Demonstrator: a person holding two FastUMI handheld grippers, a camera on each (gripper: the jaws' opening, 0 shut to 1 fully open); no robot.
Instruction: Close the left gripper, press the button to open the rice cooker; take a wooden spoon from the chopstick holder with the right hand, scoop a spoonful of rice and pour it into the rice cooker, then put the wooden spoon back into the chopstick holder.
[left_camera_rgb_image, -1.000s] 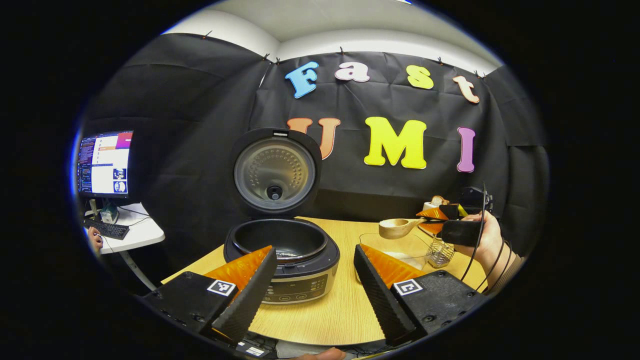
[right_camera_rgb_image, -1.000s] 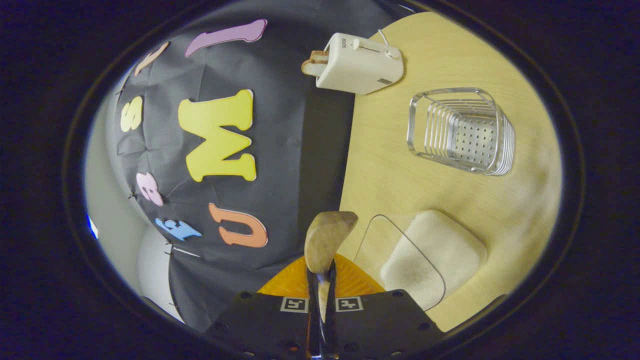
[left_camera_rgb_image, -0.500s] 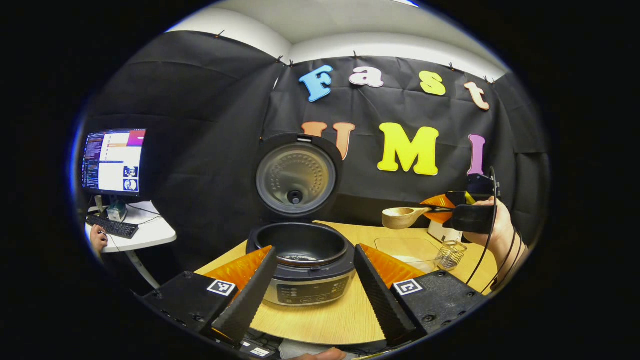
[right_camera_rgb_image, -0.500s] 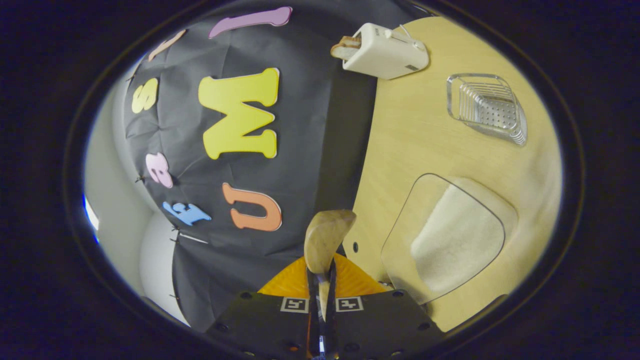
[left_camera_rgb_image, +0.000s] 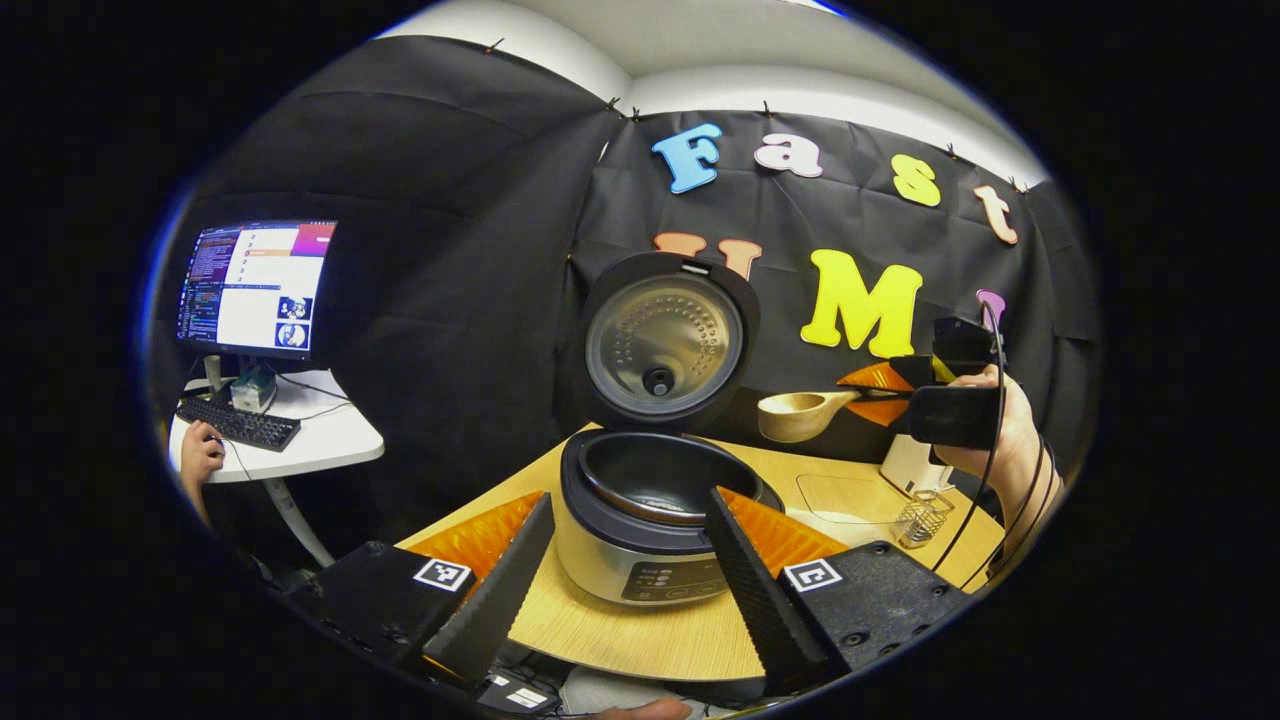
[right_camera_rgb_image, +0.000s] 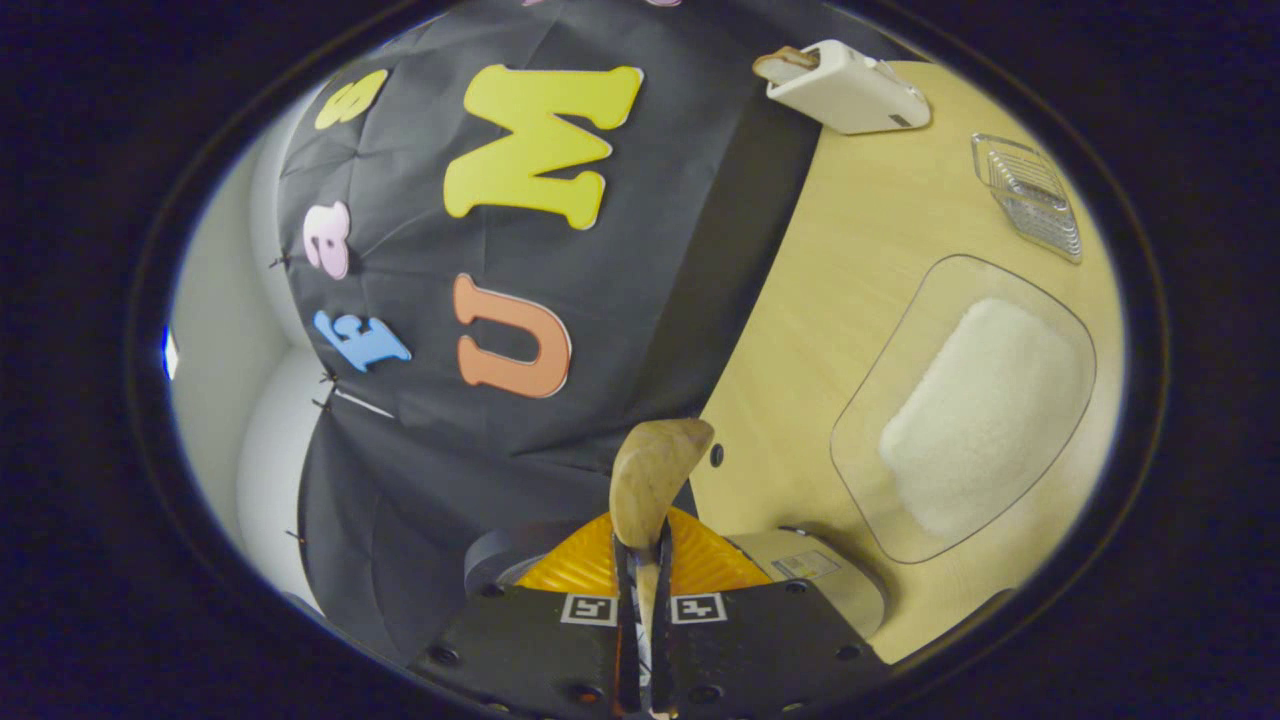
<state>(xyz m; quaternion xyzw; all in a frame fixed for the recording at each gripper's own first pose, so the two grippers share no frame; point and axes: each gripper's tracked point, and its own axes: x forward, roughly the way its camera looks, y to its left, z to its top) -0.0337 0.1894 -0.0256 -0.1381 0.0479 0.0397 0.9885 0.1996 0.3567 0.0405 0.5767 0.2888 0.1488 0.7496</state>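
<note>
Carrying the pale wooden spoon toward the round silver-and-black rice cooker is judged to be the step in hand, since the cooker's lid is already raised upright and the inner pot lies exposed. In the left gripper view the spoon is seen at about 2 o'clock from the pot, held level in the air, well above the light wooden tabletop. Whether rice lies in the bowl cannot be told.

The right tool is clamped on the spoon's handle, both fingers pressed against it with only the handle's thickness between them; the bowl projects straight ahead at 12 o'clock. The left tool is held with its fingers spread wide, gripping nothing, the cooker's front standing between them but apart from both.

Next, the bowl is expected to be brought over the pot's mouth and tipped by a roll of the wrist. The clear shallow tray of white rice lies at 3 o'clock in the right gripper view, with the clear ribbed chopstick holder beyond it at 2 o'clock.
</note>
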